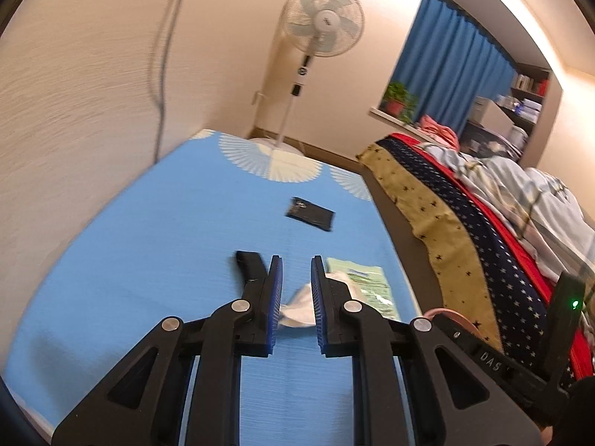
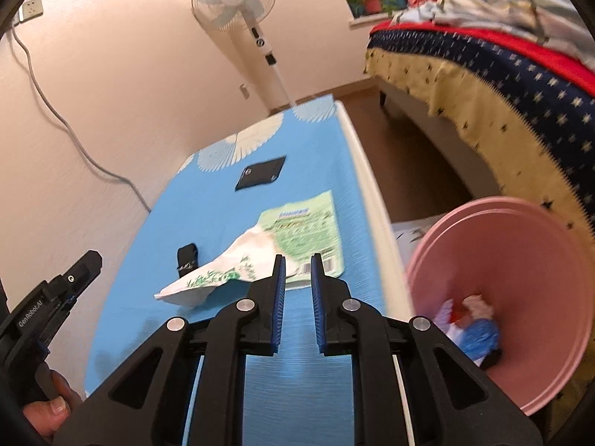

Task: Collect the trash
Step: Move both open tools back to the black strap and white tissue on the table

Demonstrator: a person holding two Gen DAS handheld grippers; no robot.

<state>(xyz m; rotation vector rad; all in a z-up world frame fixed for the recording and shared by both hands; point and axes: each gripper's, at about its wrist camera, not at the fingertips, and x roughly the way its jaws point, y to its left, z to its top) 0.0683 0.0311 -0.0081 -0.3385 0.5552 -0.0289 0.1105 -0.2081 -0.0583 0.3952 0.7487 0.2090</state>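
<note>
While my left tongs [image 1: 296, 271] tip downward over the blue mat [image 1: 148, 260], their jaws stand a little apart with nothing between them. Just past the tips on the mat lies a white wrapper [image 1: 297, 306], and a green packet [image 1: 366, 284] touches it on the right. A small black strap [image 1: 249, 265] lies on the mat just left of my left jaw, and a black pouch [image 1: 310, 213] sits farther along the mat, toward the fan [image 1: 321, 24]. Right of the mat is a bed [image 1: 465, 223] with a starred cover.

From my right tongs [image 2: 297, 273], also tilted down over the mat [image 2: 223, 193], the jaws are likewise slightly apart and hold nothing. Their tips sit over the near edge of the green packet [image 2: 308, 230]; the white wrapper [image 2: 223, 271] overlaps it to the left. The strap [image 2: 187, 256] lies left of the wrapper, the pouch [image 2: 261, 173] farther up the mat. A pink bin [image 2: 520, 278] stands off the mat's right edge with scraps inside. My left tongs [image 2: 80, 265] show at lower left, my hand [image 2: 52, 405] gripping the handle.
</note>
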